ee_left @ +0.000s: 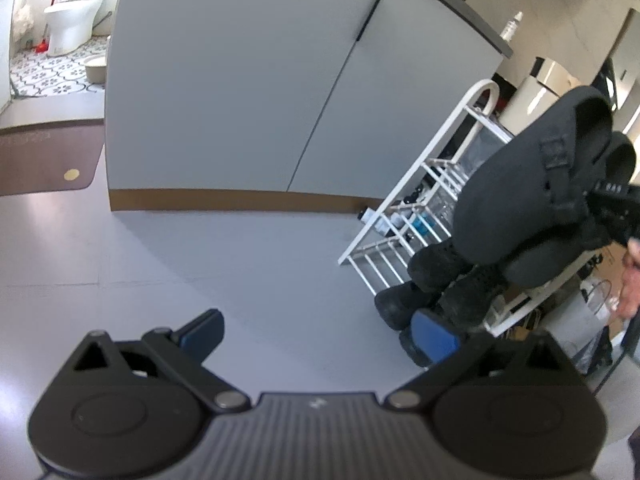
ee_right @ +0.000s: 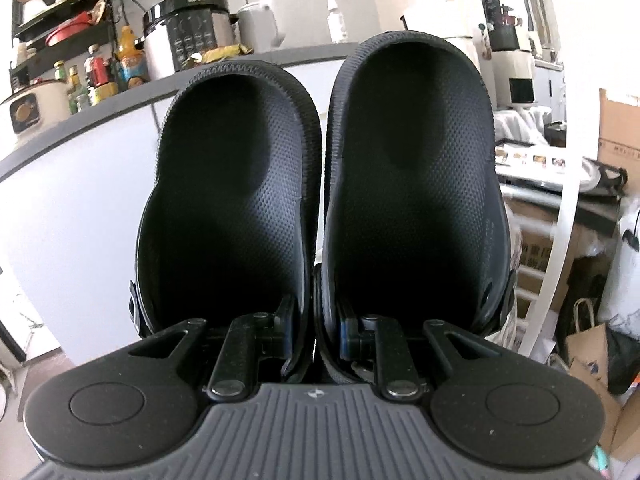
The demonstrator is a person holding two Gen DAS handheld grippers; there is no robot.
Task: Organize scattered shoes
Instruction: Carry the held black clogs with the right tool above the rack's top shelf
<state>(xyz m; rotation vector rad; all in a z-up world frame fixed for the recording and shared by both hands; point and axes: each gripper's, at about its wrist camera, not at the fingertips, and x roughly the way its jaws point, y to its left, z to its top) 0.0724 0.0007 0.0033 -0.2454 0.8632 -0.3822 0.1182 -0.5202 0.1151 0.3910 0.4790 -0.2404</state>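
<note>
The right gripper is clamped on a pair of black clogs, its jaws nearly together; each finger reaches inside one shoe, and the two touching inner walls are pinched between them; the clogs stand side by side with their textured insoles facing the camera; behind them runs a grey counter with a rice cooker, bottles and a white kettle; cardboard boxes and a paper bag sit on the right.

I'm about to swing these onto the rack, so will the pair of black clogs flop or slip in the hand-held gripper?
The black clogs probably keep their shape: both moulded openings stand round. They look foam-light. Pinched only at their inner walls by the right hand-held gripper, one might pivot.
</note>
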